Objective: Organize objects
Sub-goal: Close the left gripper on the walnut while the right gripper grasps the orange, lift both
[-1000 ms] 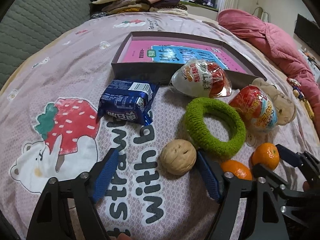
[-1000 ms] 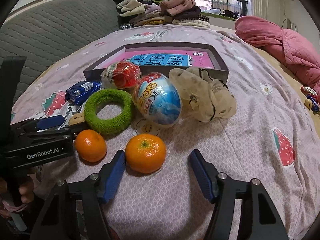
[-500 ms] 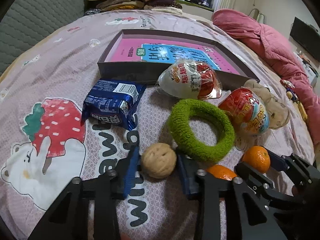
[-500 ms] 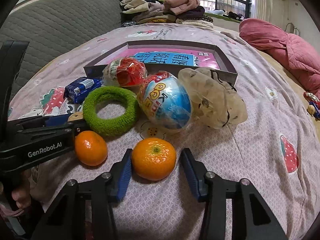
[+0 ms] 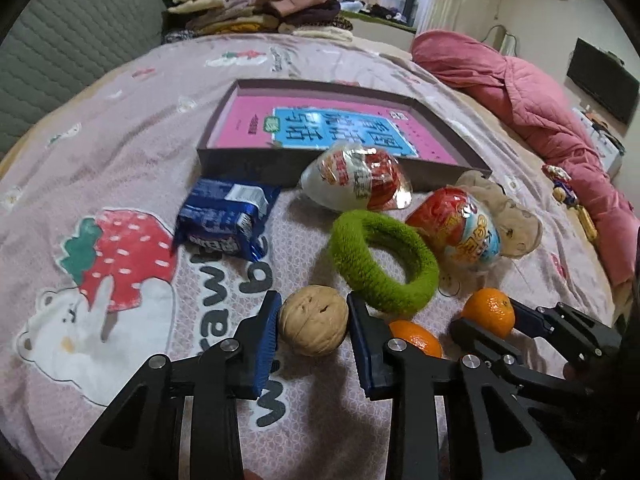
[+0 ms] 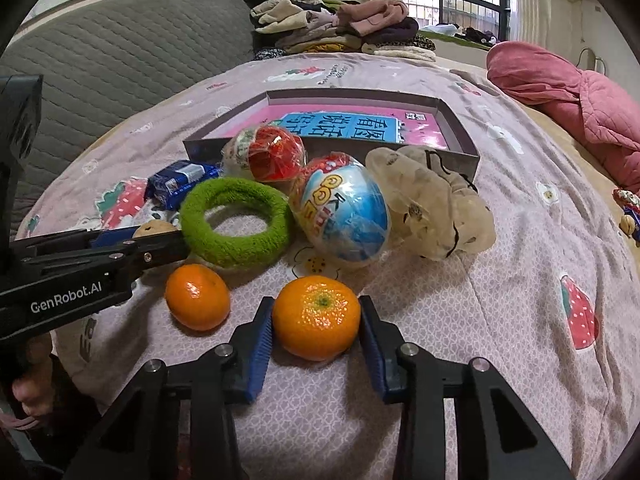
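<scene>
On the pink bedspread, my left gripper point(image 5: 314, 309) is shut on a walnut point(image 5: 313, 326), blue pads against both its sides. My right gripper point(image 6: 316, 312) has its jaws closing on a mandarin point(image 6: 316, 316), and the pads touch it left and right. A second mandarin point(image 6: 197, 296) lies loose between the two grippers. Just beyond are a green fuzzy ring point(image 5: 382, 264), a blue snack packet point(image 5: 226, 222), two wrapped egg toys point(image 5: 356, 182) point(image 5: 460, 228) and a beige plush pouch point(image 6: 432, 204). A shallow grey box point(image 5: 240, 160) with a pink book inside lies behind them.
Folded clothes point(image 6: 332, 28) are piled at the far edge of the bed. A pink quilt point(image 5: 540, 108) is bunched along the right side. A grey padded headboard point(image 6: 100, 64) rises at the left. Small toys point(image 6: 628, 208) lie at the right edge.
Both grippers' jaws have narrowed from wide apart: the left closed on the walnut, the right closed in around the mandarin. The walnut and mandarin stay on the bedspread.
</scene>
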